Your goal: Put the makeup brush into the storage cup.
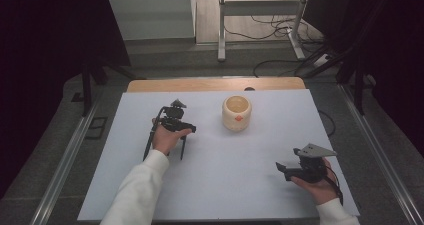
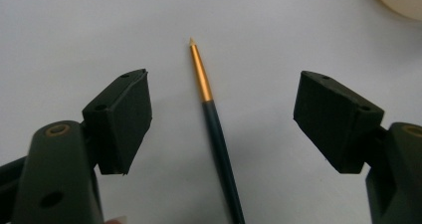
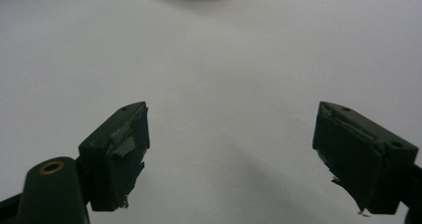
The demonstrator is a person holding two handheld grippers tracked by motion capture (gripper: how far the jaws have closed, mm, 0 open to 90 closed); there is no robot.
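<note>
White sheeting covers the table [image 1: 225, 185], with dark curtains and a cabled floor seen behind it. A slim paintbrush [image 2: 219, 139], dark-handled with a gold ferrule and a pale tip, lies flat on the sheet between the jaws of the left gripper [image 2: 221, 119], which are held wide apart and touch nothing; in the high view the left gripper [image 1: 176, 119] is held in a hand above the brush [image 1: 183, 147]. A cream cup [image 1: 236, 113] with an orange mark stands upright just beside it, toward the table's far middle. The right gripper [image 1: 283, 168] is held low near the right edge, well apart from both, its jaws also spread over bare sheet. The step in hand is judged to be the approach for picking up the brush. Lowering and closing across the handle is called for next, presumably before the brush is carried to the cup.
</note>
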